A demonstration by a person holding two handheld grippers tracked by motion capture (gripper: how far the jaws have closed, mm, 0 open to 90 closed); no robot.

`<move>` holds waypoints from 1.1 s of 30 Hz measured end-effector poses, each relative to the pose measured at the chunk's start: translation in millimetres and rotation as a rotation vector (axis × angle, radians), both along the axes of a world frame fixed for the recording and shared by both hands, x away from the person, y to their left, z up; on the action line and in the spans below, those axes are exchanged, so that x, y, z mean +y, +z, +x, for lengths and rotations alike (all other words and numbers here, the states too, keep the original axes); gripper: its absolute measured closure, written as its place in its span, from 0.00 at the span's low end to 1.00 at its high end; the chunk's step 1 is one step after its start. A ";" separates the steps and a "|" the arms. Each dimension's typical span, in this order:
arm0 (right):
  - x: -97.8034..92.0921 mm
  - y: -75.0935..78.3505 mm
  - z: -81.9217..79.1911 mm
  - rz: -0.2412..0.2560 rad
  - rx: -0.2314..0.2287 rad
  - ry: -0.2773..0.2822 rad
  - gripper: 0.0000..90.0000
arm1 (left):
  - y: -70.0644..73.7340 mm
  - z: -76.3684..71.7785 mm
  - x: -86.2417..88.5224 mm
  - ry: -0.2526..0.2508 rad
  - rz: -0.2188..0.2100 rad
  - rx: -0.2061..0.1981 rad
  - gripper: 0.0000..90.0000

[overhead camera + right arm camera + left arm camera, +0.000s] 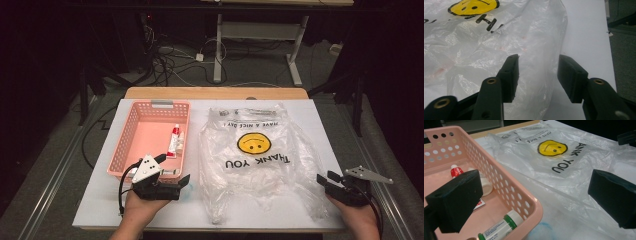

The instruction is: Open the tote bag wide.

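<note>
A pink perforated basket [131, 131] [509, 185] stands on the left half of the table. It holds a red-and-white tube [173, 140] [456, 172], a small white bottle [485, 186] and a green-capped bottle [502, 226]. Right of it lies a flat clear plastic bag [255, 160] [574, 167] [481, 42] printed with a yellow smiley and "THANK YOU". My left gripper [183, 182] [534, 197] is open at the basket's near right corner, straddling its rim. My right gripper [326, 178] [538, 65] is open at the bag's near right edge, with crinkled film ahead between the jaws.
A white sheet [150, 212] covers the table, and a wooden strip [215, 93] shows along the far edge. Bare white surface [586, 32] runs right of the bag to the table edge. Cables and desk legs [218, 50] stand on the floor beyond.
</note>
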State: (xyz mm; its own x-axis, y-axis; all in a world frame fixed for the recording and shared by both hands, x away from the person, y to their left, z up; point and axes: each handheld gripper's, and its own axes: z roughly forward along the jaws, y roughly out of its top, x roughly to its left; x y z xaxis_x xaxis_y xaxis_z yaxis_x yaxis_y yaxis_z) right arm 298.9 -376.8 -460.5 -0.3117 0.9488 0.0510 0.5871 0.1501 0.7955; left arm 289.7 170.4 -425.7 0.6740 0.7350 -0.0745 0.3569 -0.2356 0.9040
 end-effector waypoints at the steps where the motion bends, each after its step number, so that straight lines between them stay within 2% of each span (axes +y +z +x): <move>1: 0.2 -0.7 0.5 -0.001 0.007 0.000 0.63 | -0.3 -0.5 -0.2 -0.004 -0.003 -0.005 0.00; 3: 0.4 -2.9 1.9 -0.006 0.024 0.004 0.66 | -1.7 -1.8 -0.9 0.000 -0.006 -0.026 0.00; 6: 2.2 -7.1 4.1 -0.013 0.055 0.014 0.73 | -3.6 -2.1 -0.7 0.003 -0.028 -0.035 0.00; 8: 4.7 -10.4 5.7 -0.028 0.077 0.024 0.82 | -4.9 -2.2 0.3 -0.002 -0.045 -0.042 0.00; 11: 8.6 -10.1 5.4 -0.050 0.078 0.043 0.97 | -5.6 -1.4 0.5 -0.001 -0.047 -0.040 0.00; 12: 9.9 -9.1 4.7 -0.056 0.075 0.048 1.00 | -5.4 -1.3 0.8 -0.002 -0.048 -0.038 0.00; 19: 25.1 -3.3 -3.0 -0.062 0.049 0.121 1.00 | -3.4 -0.9 2.8 -0.005 -0.062 -0.033 0.00; 20: 29.1 -2.5 -4.1 -0.061 0.049 0.137 1.00 | -2.3 -0.5 3.3 -0.005 -0.060 -0.027 0.00; 23: 43.0 -2.0 -6.5 -0.062 0.045 0.190 1.00 | -1.1 -1.2 4.8 0.001 -0.063 -0.046 0.00; 27: 63.0 -2.7 -8.7 -0.039 0.058 0.277 1.00 | -1.0 -0.1 5.5 0.001 -0.056 -0.034 0.00; 30: 78.4 -4.0 -10.9 -0.041 0.070 0.329 1.00 | -0.9 -0.1 5.6 0.011 -0.052 -0.037 0.00; 33: 85.8 -3.5 -11.3 -0.046 0.073 0.345 0.88 | -0.7 0.1 5.7 0.014 -0.047 -0.037 0.00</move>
State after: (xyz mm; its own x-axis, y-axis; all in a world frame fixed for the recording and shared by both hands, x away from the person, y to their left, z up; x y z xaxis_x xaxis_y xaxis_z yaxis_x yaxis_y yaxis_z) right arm 287.6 -291.0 -464.0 -0.6115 0.7900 0.0447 0.5505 0.3843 0.7411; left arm 289.8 176.2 -426.4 0.6666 0.7406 -0.0843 0.3258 -0.1878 0.9266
